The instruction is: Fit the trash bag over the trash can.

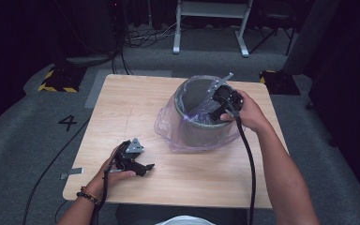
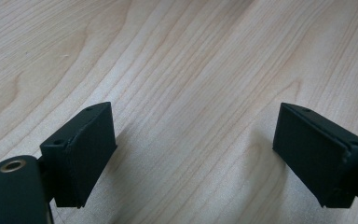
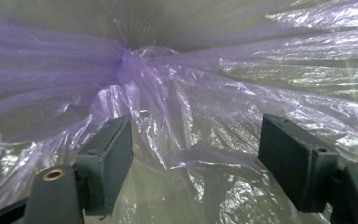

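my right gripper (image 1: pixel 214 111) reaches down inside the grey bin (image 1: pixel 192 131), its jaws spread wide with the purple plastic bag (image 3: pixel 168 107) crumpled just ahead of them and between them, not pinched. the bag lines the bin and spills over its rim. my left gripper (image 2: pixel 196 154) rests low on the wooden table (image 1: pixel 136 98), jaws apart, holding nothing, well apart from the bin.

I note a pale wood-grain table (image 1: pixel 122 108), a grey bin (image 1: pixel 201 133) lined with a translucent purple bag (image 3: pixel 168 93), and black jaws on both the left gripper (image 2: pixel 193 158) and right gripper (image 3: pixel 196 161). Yellow-and-black hazard stripes mark a floor block (image 1: pixel 56 80).
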